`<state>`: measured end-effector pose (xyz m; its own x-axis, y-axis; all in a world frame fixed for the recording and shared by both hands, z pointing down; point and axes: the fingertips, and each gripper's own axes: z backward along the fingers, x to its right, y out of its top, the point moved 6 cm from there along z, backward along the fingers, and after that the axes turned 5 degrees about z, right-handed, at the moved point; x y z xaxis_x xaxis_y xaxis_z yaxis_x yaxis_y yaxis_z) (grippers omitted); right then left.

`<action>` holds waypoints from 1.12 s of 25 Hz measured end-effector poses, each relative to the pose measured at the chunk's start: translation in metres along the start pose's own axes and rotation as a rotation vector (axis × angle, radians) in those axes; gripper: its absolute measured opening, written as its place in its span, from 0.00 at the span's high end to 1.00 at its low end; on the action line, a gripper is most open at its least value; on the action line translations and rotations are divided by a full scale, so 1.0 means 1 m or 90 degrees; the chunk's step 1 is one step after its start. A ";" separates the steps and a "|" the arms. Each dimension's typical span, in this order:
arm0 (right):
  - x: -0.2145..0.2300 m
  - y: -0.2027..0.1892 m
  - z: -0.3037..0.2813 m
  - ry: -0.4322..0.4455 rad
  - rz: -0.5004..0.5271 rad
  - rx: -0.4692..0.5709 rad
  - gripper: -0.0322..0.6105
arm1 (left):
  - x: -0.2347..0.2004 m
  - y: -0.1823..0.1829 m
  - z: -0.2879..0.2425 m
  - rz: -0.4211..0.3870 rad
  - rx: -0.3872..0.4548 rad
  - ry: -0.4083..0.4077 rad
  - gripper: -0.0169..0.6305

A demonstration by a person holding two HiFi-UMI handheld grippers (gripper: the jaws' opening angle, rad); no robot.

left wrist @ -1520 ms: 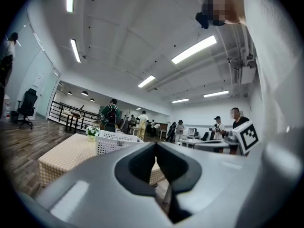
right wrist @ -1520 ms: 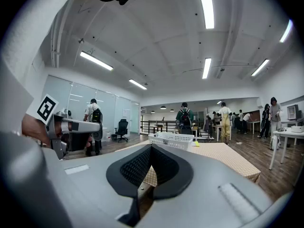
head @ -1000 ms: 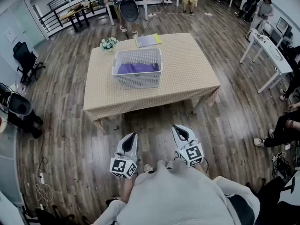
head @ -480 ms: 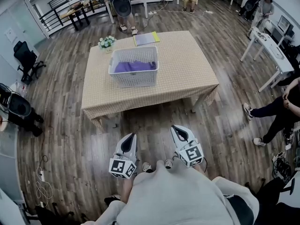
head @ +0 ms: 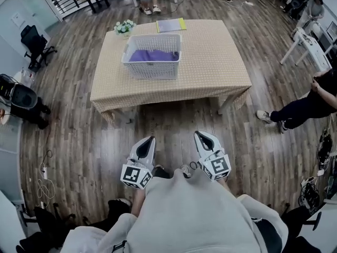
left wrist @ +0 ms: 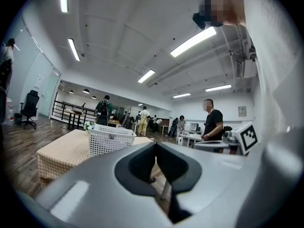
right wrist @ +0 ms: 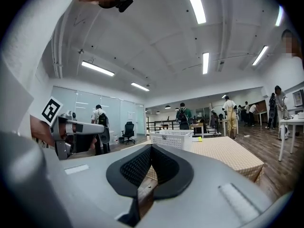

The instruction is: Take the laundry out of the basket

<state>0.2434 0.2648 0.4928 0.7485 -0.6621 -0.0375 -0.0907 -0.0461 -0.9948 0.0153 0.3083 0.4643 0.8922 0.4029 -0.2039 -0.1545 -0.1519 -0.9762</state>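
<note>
With the left tongs (head: 149, 141) and right tongs (head: 202, 137) both closed and empty, well short of the basket (head: 152, 71) on the bench (head: 210, 62), I'd walk closer, then open them over the purple laundry (head: 152, 55) inside it.

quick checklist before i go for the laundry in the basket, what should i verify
1. Laundry present: ok. Purple laundry lies inside the white basket.
2. Basket within reach: not ok. The table stands well ahead of both grippers, with floor between.
3. Left gripper empty: ok. It is shut on nothing.
4. Right gripper empty: ok. It is shut on nothing.
5. Jaws open for a grasp: not ok. Both are shut.
</note>
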 end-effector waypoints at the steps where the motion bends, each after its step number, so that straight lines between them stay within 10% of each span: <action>1: 0.004 -0.003 0.000 0.001 -0.004 -0.002 0.95 | 0.002 -0.003 -0.004 0.000 -0.003 0.001 0.96; 28: 0.053 -0.011 -0.148 -0.011 0.016 -0.046 0.95 | -0.117 0.003 -0.117 0.031 -0.001 -0.018 0.96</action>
<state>0.1874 0.1194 0.5161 0.7563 -0.6511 -0.0645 -0.1558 -0.0835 -0.9843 -0.0404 0.1552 0.4933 0.8714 0.4198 -0.2537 -0.1971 -0.1740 -0.9648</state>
